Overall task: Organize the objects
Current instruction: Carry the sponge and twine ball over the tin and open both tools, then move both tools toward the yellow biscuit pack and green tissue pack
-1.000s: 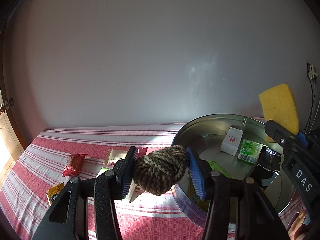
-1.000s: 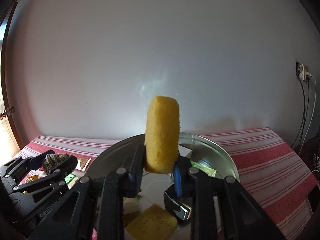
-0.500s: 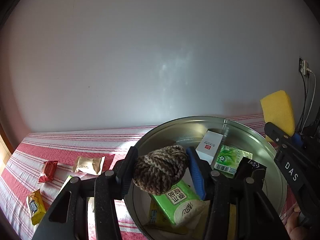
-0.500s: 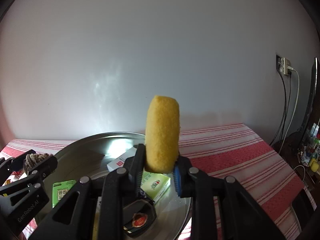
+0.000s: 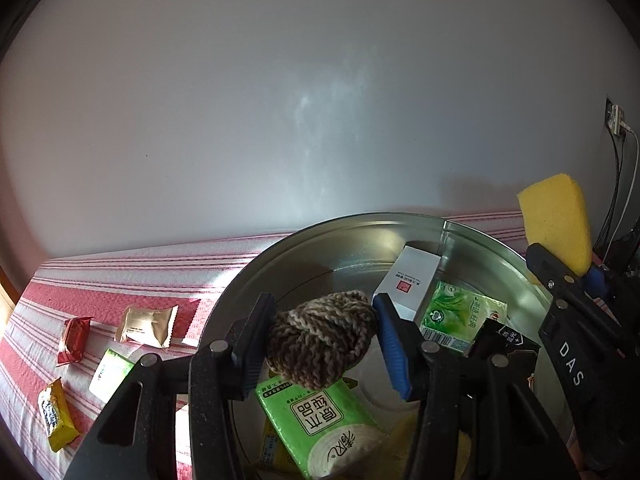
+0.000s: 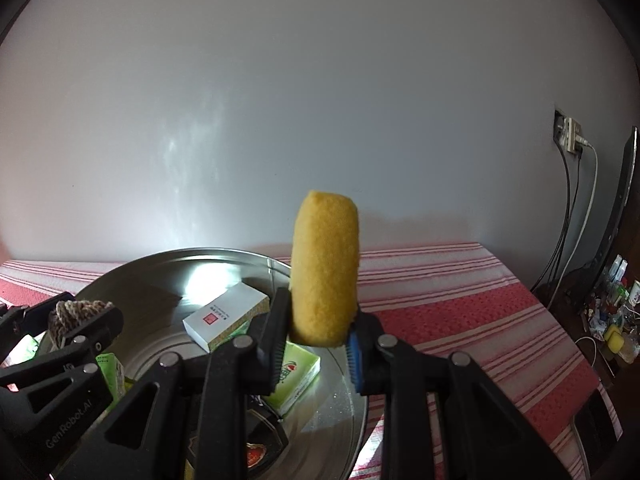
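Note:
My left gripper (image 5: 324, 340) is shut on a brown and beige ball of knitted yarn (image 5: 322, 338), held above the round metal tin (image 5: 256, 276). Inside the tin lie a white box (image 5: 412, 282), a light green tea packet (image 5: 456, 316), a green tissue pack (image 5: 320, 420) and a dark packet (image 5: 506, 340). My right gripper (image 6: 318, 344) is shut on a yellow sponge (image 6: 325, 272) that stands upright between its pads, over the tin's right rim (image 6: 352, 416). The same sponge (image 5: 558, 216) shows at the right of the left wrist view, and the yarn ball (image 6: 76, 312) at the left of the right wrist view.
On the red and white striped cloth (image 5: 132, 280) left of the tin lie a beige sachet (image 5: 146, 326), a red sachet (image 5: 72, 340), a pale green packet (image 5: 110, 372) and a yellow packet (image 5: 54, 414). A wall socket with cables (image 6: 570, 140) is on the right wall.
Both grippers have shifted to the right with their loads. The yarn ball now hangs over the tin's inside instead of its left rim, and the sponge sits over the tin's right side.

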The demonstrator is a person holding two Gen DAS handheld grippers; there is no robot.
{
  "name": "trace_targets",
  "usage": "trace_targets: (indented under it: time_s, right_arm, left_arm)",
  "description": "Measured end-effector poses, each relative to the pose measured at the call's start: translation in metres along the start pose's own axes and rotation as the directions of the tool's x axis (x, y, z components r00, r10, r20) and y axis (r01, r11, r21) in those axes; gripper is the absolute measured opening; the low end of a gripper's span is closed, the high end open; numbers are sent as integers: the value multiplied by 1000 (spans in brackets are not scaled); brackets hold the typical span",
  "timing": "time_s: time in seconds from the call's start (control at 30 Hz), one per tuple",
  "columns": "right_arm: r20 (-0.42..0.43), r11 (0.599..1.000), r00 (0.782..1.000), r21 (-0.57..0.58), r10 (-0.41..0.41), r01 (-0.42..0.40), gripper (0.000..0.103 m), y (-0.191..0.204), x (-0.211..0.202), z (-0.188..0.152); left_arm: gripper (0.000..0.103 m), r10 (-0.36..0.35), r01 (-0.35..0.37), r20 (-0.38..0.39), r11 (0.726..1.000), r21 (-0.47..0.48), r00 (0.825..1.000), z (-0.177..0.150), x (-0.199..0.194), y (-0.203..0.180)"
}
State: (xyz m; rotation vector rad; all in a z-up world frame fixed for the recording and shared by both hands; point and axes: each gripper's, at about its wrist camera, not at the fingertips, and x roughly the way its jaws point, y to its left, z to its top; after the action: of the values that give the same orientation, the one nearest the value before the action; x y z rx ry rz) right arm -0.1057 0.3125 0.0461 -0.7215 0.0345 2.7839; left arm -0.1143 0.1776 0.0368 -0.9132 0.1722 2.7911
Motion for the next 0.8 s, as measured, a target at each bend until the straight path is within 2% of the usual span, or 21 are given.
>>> trace_targets:
  time_s: [0.1, 0.33, 0.4, 0.47, 0.5, 0.57, 0.63, 0.7, 0.8]
  right_arm:
    - [-25, 1000, 1000, -12, 9, -9, 25, 3, 5, -2]
    - [-49, 999, 998, -25, 36, -38, 26, 6, 9, -3]
    - [-47, 997, 997, -24, 66, -67, 29, 7, 8, -3]
    - [-33, 995, 994, -14, 100, -101, 46, 6, 3, -2]
    - [-14, 996, 996, -8, 91, -91, 55, 5, 0, -1]
    - [28, 996, 996, -1, 87, -87, 63, 2, -8, 1]
    - [64, 997, 995, 26, 77, -79, 78, -3, -14, 3]
    - [91, 994, 992, 57, 86, -92, 87, -7, -20, 4]
    - [117, 990, 988, 81, 101, -111, 91, -9, -26, 5]
  left_arm:
    - [53, 6, -6, -32, 1000, 9, 999, 1, 5, -3]
    - [53, 23, -23, -50, 1000, 8, 998, 1, 7, -2]
    - [54, 20, -19, -55, 1000, 18, 998, 1, 7, -3]
    - [55, 4, -3, -50, 1000, 17, 999, 2, 6, -2]
    - [56, 2, -2, -50, 1000, 1, 999, 3, 5, 0]
    - [65, -14, 10, -61, 998, -55, 998, 5, 2, 8]
    - [72, -11, 6, -54, 995, -99, 998, 8, -1, 16]
    - [77, -7, 4, -25, 993, -119, 1000, 8, -9, 22]
    - [82, 0, 1, 5, 990, -138, 1000, 7, -17, 27]
